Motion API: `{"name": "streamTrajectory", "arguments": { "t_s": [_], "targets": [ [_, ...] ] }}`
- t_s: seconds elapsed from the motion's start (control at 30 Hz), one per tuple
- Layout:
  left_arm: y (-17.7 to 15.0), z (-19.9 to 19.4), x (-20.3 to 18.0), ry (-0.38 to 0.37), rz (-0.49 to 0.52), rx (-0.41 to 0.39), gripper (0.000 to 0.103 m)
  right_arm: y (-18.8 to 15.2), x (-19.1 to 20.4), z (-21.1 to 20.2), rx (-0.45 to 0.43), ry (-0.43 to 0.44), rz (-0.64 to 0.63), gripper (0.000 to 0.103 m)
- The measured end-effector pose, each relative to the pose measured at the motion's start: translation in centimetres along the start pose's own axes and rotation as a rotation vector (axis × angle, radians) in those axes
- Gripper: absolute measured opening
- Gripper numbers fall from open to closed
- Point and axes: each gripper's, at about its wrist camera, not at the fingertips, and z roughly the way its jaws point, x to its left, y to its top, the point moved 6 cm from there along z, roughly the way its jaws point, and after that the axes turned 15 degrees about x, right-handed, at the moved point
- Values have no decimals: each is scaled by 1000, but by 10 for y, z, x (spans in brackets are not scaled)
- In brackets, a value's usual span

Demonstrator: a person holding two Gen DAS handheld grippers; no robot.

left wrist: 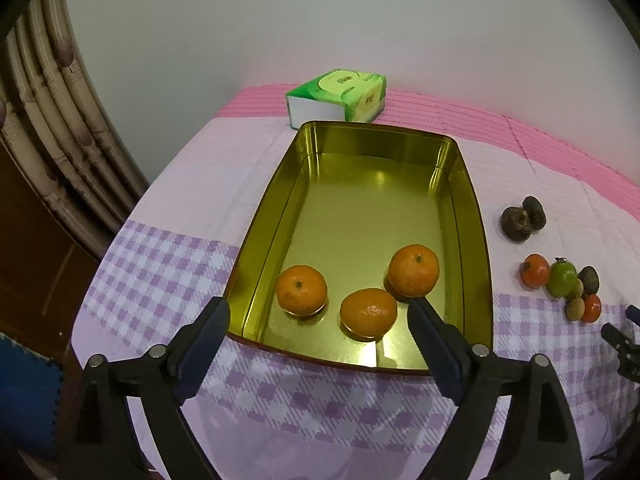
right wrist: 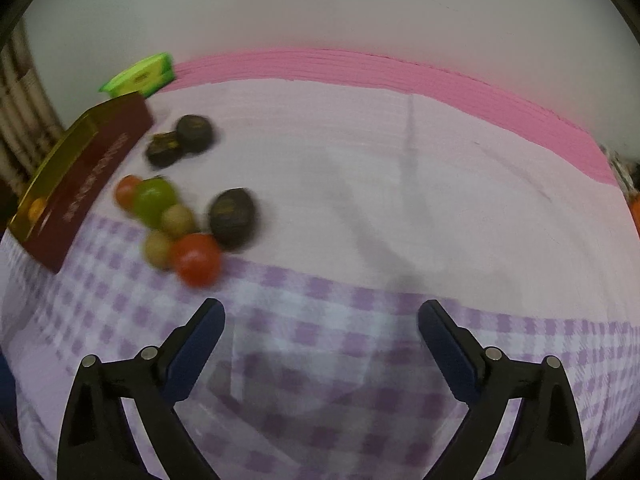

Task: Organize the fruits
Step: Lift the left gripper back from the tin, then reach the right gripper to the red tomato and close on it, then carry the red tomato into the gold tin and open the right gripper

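Note:
A gold tin tray with dark red outer walls lies on the cloth. Three oranges sit in its near end: left, middle, right. My left gripper is open and empty above the tray's near rim. A cluster of small fruits lies to the right of the tray: a red one, a green one, tan ones and dark ones. It also shows in the left wrist view. My right gripper is open and empty, near and right of the cluster.
A green tissue pack lies behind the tray. Two dark fruits sit further back, right of the tray. The cloth is pale pink with purple checks near me and a pink band at the wall. A curtain hangs left.

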Motion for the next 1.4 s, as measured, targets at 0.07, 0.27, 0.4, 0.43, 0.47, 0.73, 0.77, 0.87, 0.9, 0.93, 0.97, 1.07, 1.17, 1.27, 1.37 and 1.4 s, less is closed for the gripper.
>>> {"name": "streamTrajectory", "arguments": {
  "t_s": [0.07,0.27,0.4,0.43,0.47,0.73,0.77,0.87,0.9,0.93,0.97,1.07,1.17,1.27,1.37,1.4],
  "targets": [
    [-2,-2,0,-2,-3,-2,94,-1,14,-1,6,12,-39,91],
    [-5,-9,4,-3,-19,-14,96,0,45,-1,18,31,-118,76],
    [-7,-12,11,-6,-44,-13,96,10,51,0,13,34,-127,71],
    [-8,-12,14,-10,-55,-10,97,11,53,1,16,34,-129,70],
    [-8,-12,15,-12,-62,-8,97,12,55,2,21,38,-131,69],
    [-15,-16,32,-15,-117,1,100,17,61,12,30,36,-156,50],
    [-16,-17,34,-15,-123,1,100,18,62,12,28,35,-157,47],
    [-18,-19,41,-14,-146,4,100,19,62,12,24,39,-155,37],
    [-19,-19,43,-12,-152,5,100,20,61,12,23,40,-152,33],
    [-20,-19,46,-7,-161,7,100,20,61,12,23,46,-151,32],
    [-21,-19,48,-3,-167,10,100,20,61,12,24,49,-150,32],
    [-23,-17,53,-4,-184,23,101,21,62,12,29,57,-152,32],
    [-25,-17,57,-5,-198,26,102,19,64,7,34,70,-159,32],
    [-25,-17,62,-6,-218,24,102,20,66,-5,17,77,-165,32],
    [-24,-17,65,1,-234,18,102,27,75,-21,-12,103,-172,32],
    [-23,-18,66,4,-237,13,102,32,81,-27,-24,113,-185,32]
  ]
}}
